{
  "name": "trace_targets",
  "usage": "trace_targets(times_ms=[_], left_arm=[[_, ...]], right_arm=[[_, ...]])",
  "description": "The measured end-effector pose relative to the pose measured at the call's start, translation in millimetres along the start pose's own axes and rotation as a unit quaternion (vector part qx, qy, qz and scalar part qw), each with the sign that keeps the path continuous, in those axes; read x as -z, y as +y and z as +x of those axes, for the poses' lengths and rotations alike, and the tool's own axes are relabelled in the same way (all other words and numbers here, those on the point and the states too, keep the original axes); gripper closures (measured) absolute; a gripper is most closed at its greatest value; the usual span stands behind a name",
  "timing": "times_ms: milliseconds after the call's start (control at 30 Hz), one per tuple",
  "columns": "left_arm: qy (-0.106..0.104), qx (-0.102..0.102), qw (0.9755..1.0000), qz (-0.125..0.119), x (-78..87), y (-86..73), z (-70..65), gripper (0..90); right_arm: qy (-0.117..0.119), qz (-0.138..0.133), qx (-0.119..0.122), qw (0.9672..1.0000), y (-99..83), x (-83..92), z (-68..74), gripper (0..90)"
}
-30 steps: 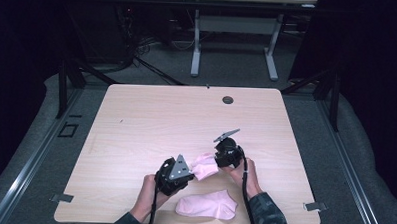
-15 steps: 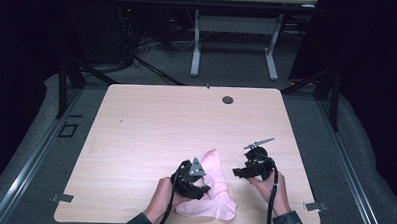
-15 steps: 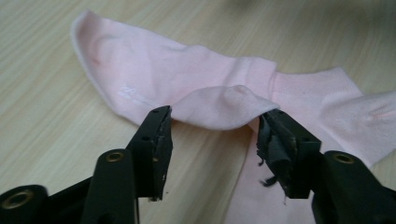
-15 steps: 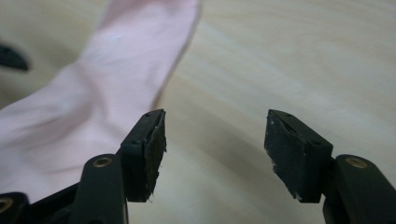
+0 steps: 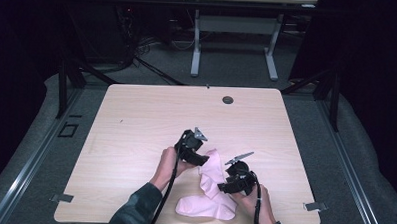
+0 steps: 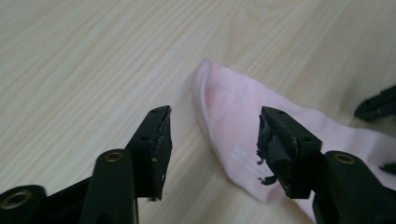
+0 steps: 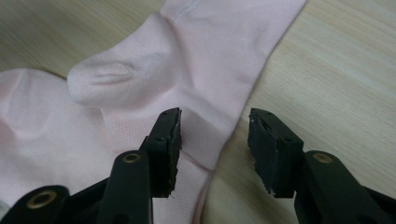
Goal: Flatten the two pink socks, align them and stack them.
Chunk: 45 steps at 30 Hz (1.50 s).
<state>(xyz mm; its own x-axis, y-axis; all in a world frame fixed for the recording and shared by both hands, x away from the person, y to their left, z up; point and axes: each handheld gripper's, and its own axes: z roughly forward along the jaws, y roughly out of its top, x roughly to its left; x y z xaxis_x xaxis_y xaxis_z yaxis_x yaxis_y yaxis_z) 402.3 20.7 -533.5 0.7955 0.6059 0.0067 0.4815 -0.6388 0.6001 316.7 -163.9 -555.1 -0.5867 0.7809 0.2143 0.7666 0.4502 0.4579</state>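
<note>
Two pink socks (image 5: 211,190) lie overlapped on the wooden table (image 5: 136,125), low and right of centre in the high view. Both claws are spread open, holding nothing: the left gripper (image 5: 194,151) sits at the upper sock's far tip, the right gripper (image 5: 234,181) at that sock's right edge, lower in frame.

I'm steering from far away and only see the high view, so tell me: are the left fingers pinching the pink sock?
Observer: No. The left gripper is open, and the pink sock's rounded end lies flat on the table between its fingers.
Operator: And the right one?
Observer: The right gripper is open too, over the sock's edge.
Operator: Anything printed on it?
Observer: Faint white lettering, too blurred to read.
</note>
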Motion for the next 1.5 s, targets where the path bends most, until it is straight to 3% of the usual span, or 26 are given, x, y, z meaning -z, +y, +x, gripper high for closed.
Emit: trace_targets(times_ms=[133, 200, 300, 467, 500, 533, 567, 633, 667, 700, 733, 1033, 1133, 1200, 1300, 1500], left_arm=[[-0.006, -0.002, 0.9993, 0.038, -19.7, 5.5, 4.1, 65.4], [0.003, 0.000, 0.9991, 0.041, -26.0, 4.6, 6.2, 75.9], [0.009, 0.010, 0.9994, 0.032, -26.5, 1.5, 9.1, 87.7], [0.008, 0.043, 0.9988, 0.021, -16.4, -9.9, 15.2, 88.4], [0.000, 0.050, 0.9986, 0.016, -14.3, -12.7, 15.7, 88.4], [-0.010, 0.062, 0.9980, 0.006, -10.6, -17.0, 15.4, 88.3], [-0.009, 0.068, 0.9976, -0.003, -7.3, -21.1, 14.1, 88.3], [0.004, 0.070, 0.9975, -0.010, -2.4, -28.9, 10.0, 88.3], [0.004, 0.076, 0.9970, -0.014, 0.1, -32.9, 9.1, 88.2], [0.013, 0.077, 0.9969, -0.015, 2.8, -37.3, 7.1, 88.2], [0.015, 0.079, 0.9966, -0.018, 4.7, -40.5, 5.9, 88.2], [0.021, 0.091, 0.9952, -0.030, 12.3, -64.1, -2.4, 88.0], [0.018, 0.100, 0.9942, -0.034, 15.0, -69.2, -6.4, 88.0], [0.014, 0.105, 0.9937, -0.036, 17.0, -71.7, -9.3, 87.9], [0.014, 0.108, 0.9934, -0.036, 18.9, -75.1, -13.8, 86.9], [-0.005, 0.121, 0.9918, -0.041, 26.7, -83.8, -20.1, 74.7]], right_arm=[[-0.014, 0.010, 0.014, 0.9997, 2.6, -3.0, 2.7, 68.4], [-0.006, 0.012, 0.019, 0.9997, 4.8, -3.8, 2.1, 73.9], [-0.014, 0.009, 0.020, 0.9997, 7.6, -3.7, 0.6, 80.1], [-0.017, 0.009, 0.018, 0.9997, 13.7, -2.2, -10.7, 83.2], [-0.031, 0.002, 0.020, 0.9993, 15.2, -2.3, -14.5, 83.1], [-0.038, 0.013, 0.026, 0.9989, 16.7, -1.2, -17.6, 83.0], [-0.044, 0.011, 0.024, 0.9987, 18.2, -1.2, -20.4, 82.9], [-0.054, 0.013, 0.030, 0.9980, 21.9, -1.2, -26.3, 82.0], [-0.051, -0.006, 0.019, 0.9985, 22.6, -3.6, -27.0, 81.7], [-0.057, 0.014, 0.036, 0.9976, 25.5, -1.7, -31.4, 81.0], [-0.053, 0.005, 0.035, 0.9979, 27.3, -3.3, -33.0, 81.0], [-0.060, 0.010, 0.076, 0.9953, 38.5, -8.4, -36.5, 78.2], [-0.058, 0.012, 0.084, 0.9947, 42.4, -10.4, -35.9, 76.4], [-0.074, 0.019, 0.092, 0.9928, 45.9, -10.1, -36.5, 74.4], [-0.078, 0.014, 0.097, 0.9921, 49.9, -12.9, -36.2, 69.0], [-0.078, -0.016, 0.090, 0.9927, 48.3, -15.7, -36.0, 57.1]])
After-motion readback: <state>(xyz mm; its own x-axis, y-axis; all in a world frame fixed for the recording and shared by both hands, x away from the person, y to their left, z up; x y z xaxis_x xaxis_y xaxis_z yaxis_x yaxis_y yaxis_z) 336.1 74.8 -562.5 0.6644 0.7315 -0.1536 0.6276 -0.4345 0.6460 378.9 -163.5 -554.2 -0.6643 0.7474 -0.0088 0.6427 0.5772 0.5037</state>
